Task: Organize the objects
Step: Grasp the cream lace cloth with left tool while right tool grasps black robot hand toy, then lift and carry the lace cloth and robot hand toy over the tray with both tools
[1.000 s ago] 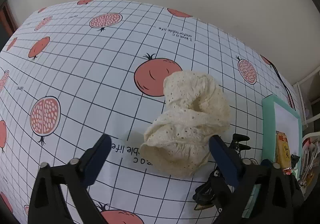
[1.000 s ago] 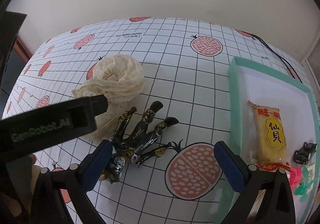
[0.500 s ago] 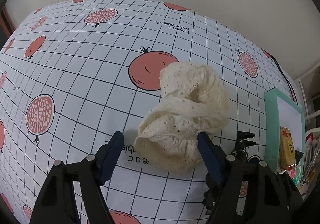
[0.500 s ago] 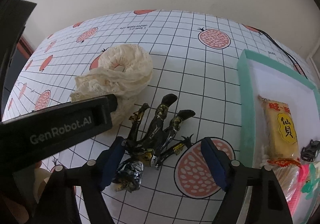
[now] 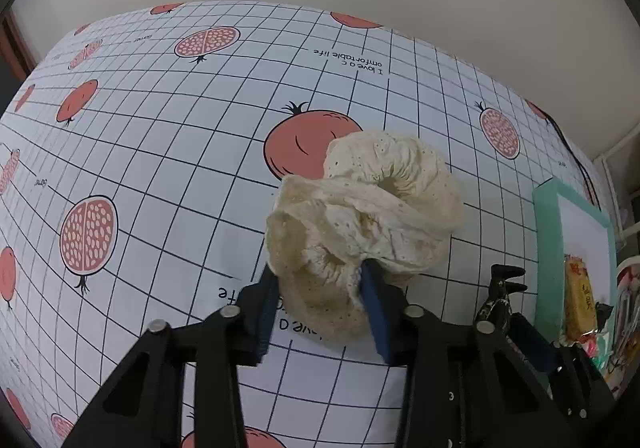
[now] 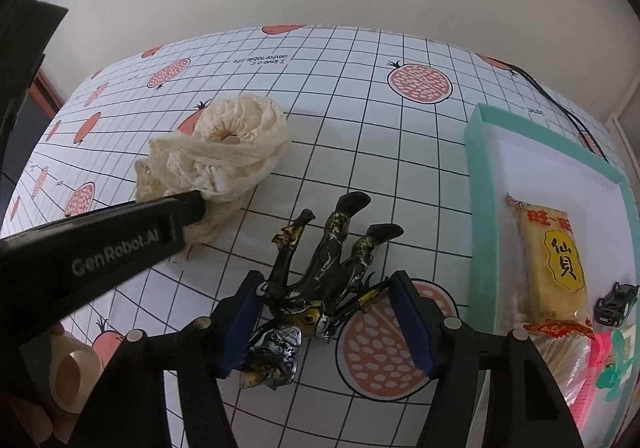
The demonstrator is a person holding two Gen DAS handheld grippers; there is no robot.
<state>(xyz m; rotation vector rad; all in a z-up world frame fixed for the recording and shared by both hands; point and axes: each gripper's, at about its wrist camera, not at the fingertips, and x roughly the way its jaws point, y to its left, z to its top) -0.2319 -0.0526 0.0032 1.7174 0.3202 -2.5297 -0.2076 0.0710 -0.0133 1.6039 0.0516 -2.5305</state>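
While your left claw pinches the near edge of the cream cloth on the surface, lift gently. Your right claw straddles the black toy, half-open; close squarely before carrying to the tray.

A white tablecloth is crossed by a dark grid and printed with coral-red pomegranates, whole and halved. A cream eyelet lace cloth is seen on it. The claw-shaped toy is coloured black with gold flecks. The tray is rimmed in mint green, white inside. A yellow snack packet is marked with red and black characters.
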